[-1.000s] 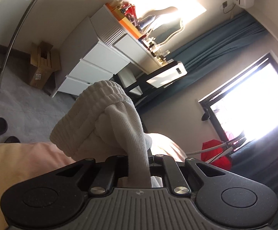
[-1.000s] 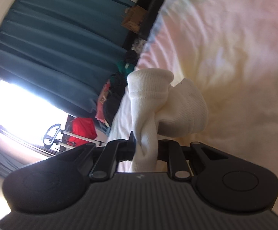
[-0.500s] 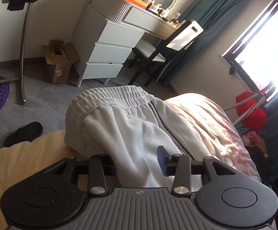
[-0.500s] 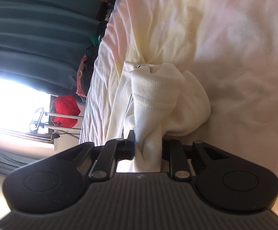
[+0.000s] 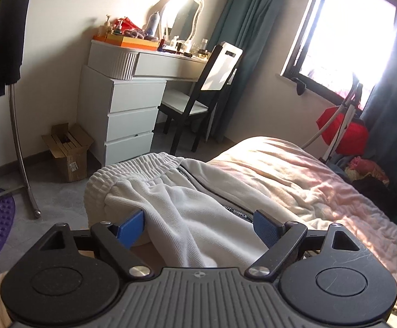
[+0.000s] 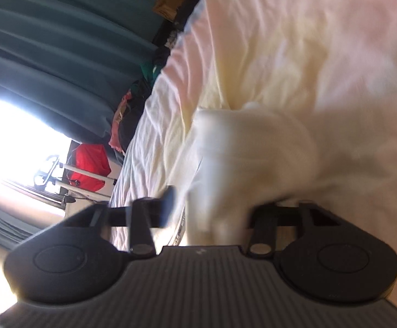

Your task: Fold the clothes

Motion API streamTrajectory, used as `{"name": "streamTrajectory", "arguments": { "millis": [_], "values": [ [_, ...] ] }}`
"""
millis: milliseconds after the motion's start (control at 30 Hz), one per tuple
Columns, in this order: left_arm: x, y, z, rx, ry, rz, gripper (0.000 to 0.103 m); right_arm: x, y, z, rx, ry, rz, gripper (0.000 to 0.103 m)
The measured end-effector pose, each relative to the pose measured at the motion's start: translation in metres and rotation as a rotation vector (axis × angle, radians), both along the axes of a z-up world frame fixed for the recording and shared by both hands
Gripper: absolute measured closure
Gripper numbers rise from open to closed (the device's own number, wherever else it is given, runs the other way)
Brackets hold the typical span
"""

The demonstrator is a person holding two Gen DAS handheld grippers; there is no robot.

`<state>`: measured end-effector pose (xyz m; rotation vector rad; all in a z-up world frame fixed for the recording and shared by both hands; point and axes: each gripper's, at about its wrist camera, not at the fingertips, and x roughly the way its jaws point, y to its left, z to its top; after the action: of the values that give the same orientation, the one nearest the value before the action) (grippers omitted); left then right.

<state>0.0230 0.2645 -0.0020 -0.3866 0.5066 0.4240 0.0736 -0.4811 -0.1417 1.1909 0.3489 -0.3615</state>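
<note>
A pale grey-white ribbed garment (image 5: 187,207), seemingly trousers with an elastic waistband (image 5: 132,168), lies bunched on the near corner of a bed (image 5: 302,180) covered in a soft pink and cream sheet. The waistband end hangs at the bed's edge toward the floor. A dark printed stripe runs along one seam.

The left hand-held gripper (image 5: 198,225) hovers right over the cloth with its blue-padded fingers (image 5: 130,225) spread wide; fabric lies between them but nothing is pinched, so this gripper is released. The right hand-held gripper (image 6: 212,205), seen in a blurred view, also has its fingers parted with the same white cloth (image 6: 247,158) mounded between them. It looks released too, though the blur makes that less certain.

The garment is doubled over itself in a loose heap, not a flat neat rectangle. With both grippers let go over it, this looks like a pause between folds. Whether a further fold or only smoothing remains cannot be settled from here. A next grasp would call for finding a clean edge or corner, since thick soft cloth like this slumps and drags its layers along.

Behind stand a white dresser (image 5: 124,109), a chair (image 5: 206,93), teal curtains (image 5: 250,27) and a bright window (image 5: 351,30)
</note>
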Motion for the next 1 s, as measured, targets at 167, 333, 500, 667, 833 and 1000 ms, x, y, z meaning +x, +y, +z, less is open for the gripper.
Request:
{"name": "streamTrajectory", "arguments": {
  "millis": [167, 333, 500, 667, 833, 1000],
  "values": [
    [-0.001, -0.010, 0.004, 0.051, -0.012, 0.011, 0.014, 0.001, 0.002, 0.008, -0.038, 0.003, -0.016, 0.083],
    [-0.005, -0.006, 0.007, 0.074, -0.024, 0.021, 0.012, -0.003, -0.001, 0.007, 0.001, -0.001, -0.047, 0.084],
    [-0.009, 0.000, 0.011, 0.112, -0.035, 0.080, 0.012, -0.004, 0.002, 0.009, -0.041, 0.031, -0.043, 0.085],
    [-0.007, -0.018, 0.015, 0.178, -0.054, 0.021, 0.012, -0.002, 0.004, 0.012, -0.075, 0.056, -0.040, 0.085],
    [-0.004, -0.036, 0.020, 0.244, -0.073, -0.038, 0.011, 0.000, 0.013, 0.023, -0.167, 0.073, -0.031, 0.085],
    [0.018, -0.086, -0.002, 0.247, -0.023, -0.259, 0.011, 0.004, 0.023, 0.036, -0.271, 0.085, -0.025, 0.085]
  ]
}}
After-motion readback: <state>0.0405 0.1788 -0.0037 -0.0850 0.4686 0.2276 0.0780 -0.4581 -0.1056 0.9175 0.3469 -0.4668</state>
